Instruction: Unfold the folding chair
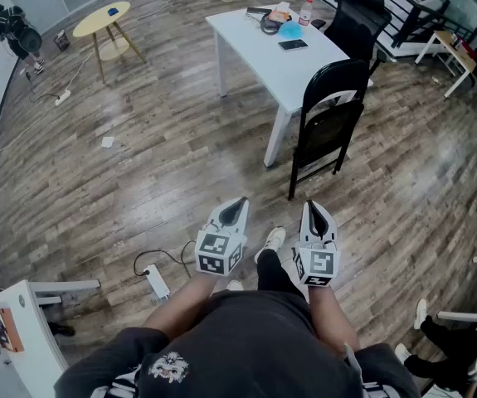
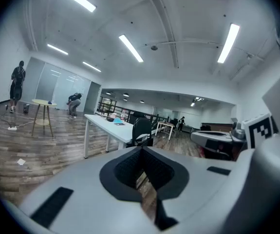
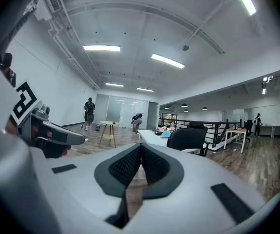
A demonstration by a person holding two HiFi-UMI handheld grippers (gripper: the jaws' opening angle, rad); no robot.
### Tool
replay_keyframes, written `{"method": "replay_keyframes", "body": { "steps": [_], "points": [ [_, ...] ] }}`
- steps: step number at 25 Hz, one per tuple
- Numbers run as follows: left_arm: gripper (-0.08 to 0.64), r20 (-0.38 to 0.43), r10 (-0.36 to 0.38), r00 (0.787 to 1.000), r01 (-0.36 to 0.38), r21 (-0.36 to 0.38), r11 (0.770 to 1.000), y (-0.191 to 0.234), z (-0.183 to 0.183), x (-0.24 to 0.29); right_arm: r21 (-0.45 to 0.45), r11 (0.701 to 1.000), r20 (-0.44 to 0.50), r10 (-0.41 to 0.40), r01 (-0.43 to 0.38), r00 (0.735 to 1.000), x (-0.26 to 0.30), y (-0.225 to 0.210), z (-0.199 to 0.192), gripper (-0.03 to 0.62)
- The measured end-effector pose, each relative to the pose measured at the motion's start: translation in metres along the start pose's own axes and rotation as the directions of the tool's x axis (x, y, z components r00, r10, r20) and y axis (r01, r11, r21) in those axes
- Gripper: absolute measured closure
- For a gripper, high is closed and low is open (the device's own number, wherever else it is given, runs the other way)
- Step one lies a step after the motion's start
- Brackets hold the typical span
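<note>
The black folding chair [image 1: 329, 121] stands folded and upright on the wood floor, close against the near corner of the white table [image 1: 259, 40]. Both grippers are held side by side in front of the person's body, a step short of the chair and pointing toward it. The left gripper [image 1: 238, 202] is shut with nothing between its jaws. So is the right gripper [image 1: 314, 208]. In the left gripper view the chair [image 2: 142, 129] shows beyond the shut jaws of that gripper [image 2: 140, 150]. The right gripper view has the chair [image 3: 188, 139] just right of its own gripper [image 3: 140, 147].
On the white table lie a phone, a bottle and other small items. A black office chair [image 1: 358, 19] stands behind it. A round yellow table [image 1: 105, 19] and a person [image 1: 18, 31] are at the far left. A power strip [image 1: 157, 283] and cable lie near the person's feet. White furniture [image 1: 31, 305] stands at the lower left.
</note>
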State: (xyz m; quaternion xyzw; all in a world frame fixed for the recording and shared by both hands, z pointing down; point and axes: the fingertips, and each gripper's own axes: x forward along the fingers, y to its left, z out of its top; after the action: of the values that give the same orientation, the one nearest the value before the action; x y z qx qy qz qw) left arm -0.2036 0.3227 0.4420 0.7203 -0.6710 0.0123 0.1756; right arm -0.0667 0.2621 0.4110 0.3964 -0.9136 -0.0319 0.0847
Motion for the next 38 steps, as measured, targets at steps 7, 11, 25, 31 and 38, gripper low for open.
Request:
{"method": "replay_keyframes", "body": {
  "steps": [7, 11, 25, 31, 38],
  "points": [
    [0.554, -0.034, -0.011, 0.999, 0.012, 0.015, 1.000, 0.010, 0.011, 0.078, 0.033, 0.999, -0.011, -0.010, 0.010, 1.000, 0.073, -0.047, -0.012, 0.577],
    [0.554, -0.068, -0.009, 0.998, 0.010, 0.016, 1.000, 0.015, 0.023, 0.142, 0.069, 0.998, -0.043, -0.004, 0.007, 0.999, 0.123, -0.087, -0.024, 0.577],
    [0.554, -0.119, -0.087, 0.989, 0.096, 0.072, 0.993, 0.011, 0.090, 0.352, 0.163, 0.986, -0.128, -0.018, 0.039, 0.992, 0.258, -0.223, -0.051, 0.577],
    [0.554, -0.150, -0.101, 0.984, 0.114, 0.084, 0.990, 0.012, 0.116, 0.413, 0.181, 0.979, -0.160, -0.064, 0.093, 0.985, 0.294, -0.261, -0.053, 0.577],
    [0.534, -0.180, -0.130, 0.975, 0.150, 0.100, 0.984, 0.028, 0.143, 0.499, 0.212, 0.961, -0.215, -0.132, 0.178, 0.968, 0.351, -0.290, -0.071, 0.577]
  ]
}}
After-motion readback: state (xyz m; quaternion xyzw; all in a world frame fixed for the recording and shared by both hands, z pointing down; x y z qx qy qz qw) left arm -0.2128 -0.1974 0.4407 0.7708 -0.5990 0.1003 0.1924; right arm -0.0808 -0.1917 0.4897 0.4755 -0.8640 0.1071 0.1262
